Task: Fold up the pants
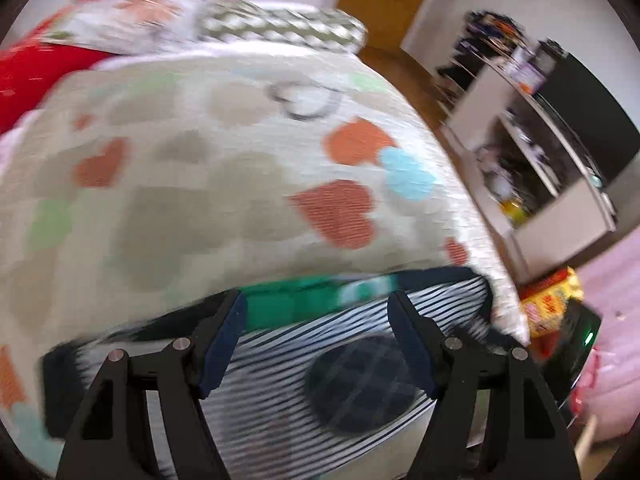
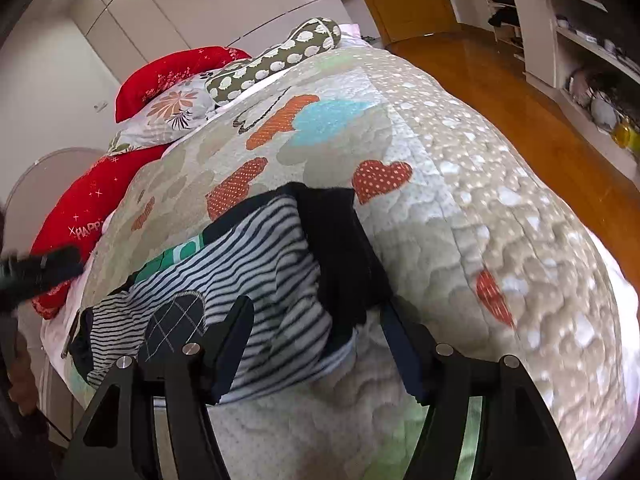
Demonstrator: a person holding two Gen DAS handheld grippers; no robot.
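Striped pants (image 2: 256, 272) are lying bunched near the bed's (image 2: 460, 220) foot edge. Left hand-held gripper (image 1: 316, 344) is hovering spread wide, holding nothing; right hand-held gripper (image 2: 316, 348) is gaping too, empty.

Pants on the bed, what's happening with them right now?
The striped pants lie bunched on the quilted bedspread, partly doubled over, with a dark checked patch showing. Both handheld claws are open and empty: the left claw hovers over the pants, the right claw over their near edge. Nothing is gripped yet. The left view is motion-blurred.
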